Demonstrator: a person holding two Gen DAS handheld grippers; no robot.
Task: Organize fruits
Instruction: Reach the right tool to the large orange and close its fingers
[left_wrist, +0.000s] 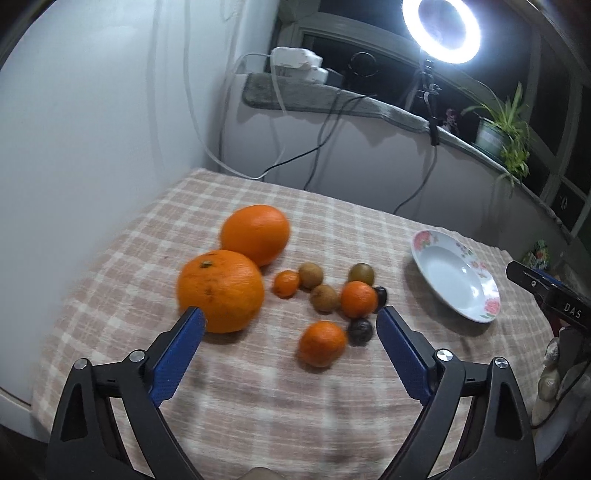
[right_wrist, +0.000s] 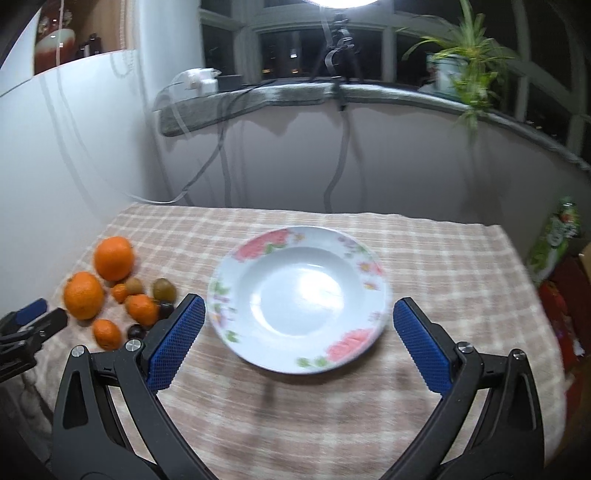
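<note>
Two large oranges (left_wrist: 221, 290) (left_wrist: 255, 233) lie on the checked tablecloth with several small mandarins (left_wrist: 321, 343), brown kiwis (left_wrist: 324, 298) and dark plums (left_wrist: 360, 331). My left gripper (left_wrist: 290, 317) is open and empty, hovering just in front of the pile. A white floral plate (right_wrist: 299, 299) sits empty at the table's middle; it also shows in the left wrist view (left_wrist: 456, 278). My right gripper (right_wrist: 295, 314) is open and empty, its jaws standing either side of the plate's near rim. The fruit pile (right_wrist: 110, 291) lies left of the plate.
The checked tablecloth (right_wrist: 443, 277) covers a small table against a white wall. A window ledge (right_wrist: 258, 96) behind holds chargers, cables, a ring light (left_wrist: 441, 29) on a stand and a potted plant (right_wrist: 461, 62). A green packet (right_wrist: 554, 236) stands off the right edge.
</note>
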